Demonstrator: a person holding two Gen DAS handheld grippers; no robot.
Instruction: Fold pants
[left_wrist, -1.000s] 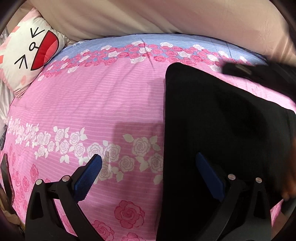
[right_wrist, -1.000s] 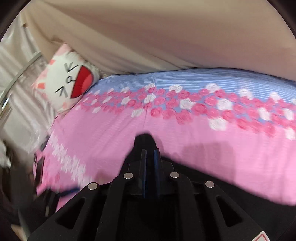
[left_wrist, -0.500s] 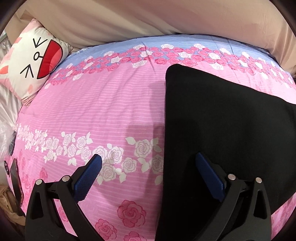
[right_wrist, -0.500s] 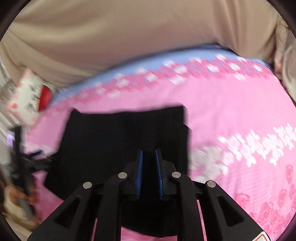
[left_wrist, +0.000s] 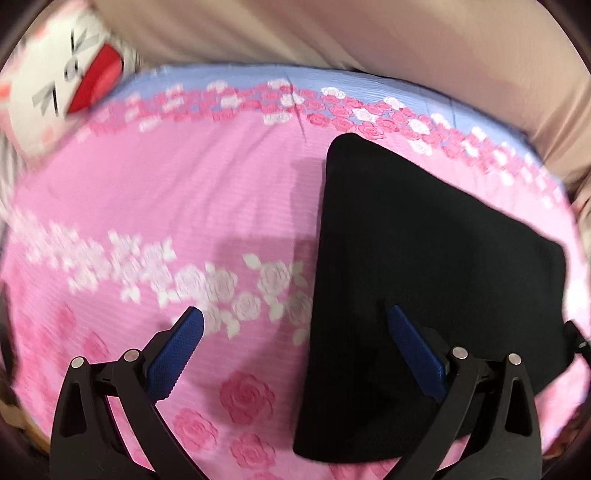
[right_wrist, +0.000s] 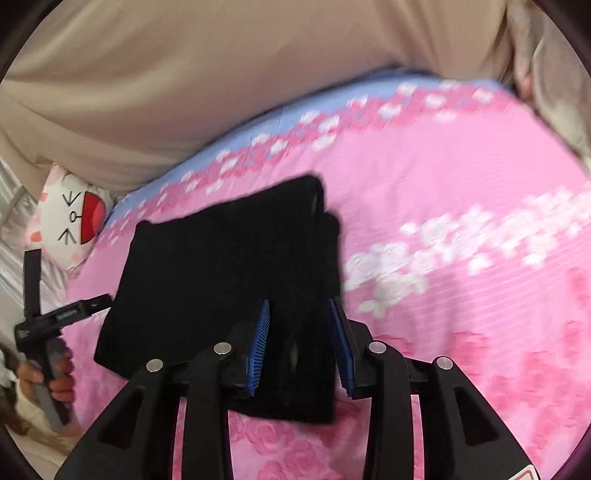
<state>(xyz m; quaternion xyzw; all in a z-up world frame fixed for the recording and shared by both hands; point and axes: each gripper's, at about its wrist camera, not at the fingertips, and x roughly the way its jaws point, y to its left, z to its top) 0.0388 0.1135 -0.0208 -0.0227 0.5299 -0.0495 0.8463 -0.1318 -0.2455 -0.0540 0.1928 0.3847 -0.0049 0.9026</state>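
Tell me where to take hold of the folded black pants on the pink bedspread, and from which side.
Grip the folded black pants at the near right corner, where the layered edges stack. Come in low from the near side, one finger sliding under the stack: the bundle lies flat on the pink floral bedspread, so only its edges give purchase.

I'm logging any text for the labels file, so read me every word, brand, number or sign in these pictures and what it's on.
No text can be read.
Left tool: small pale lettering on its black bar, too small and blurred to read.
Right tool: a red and white sticker corner at the frame's edge, cut off.
Pillow: a drawn cartoon face only, no words.
Pants, bedsheet: none.
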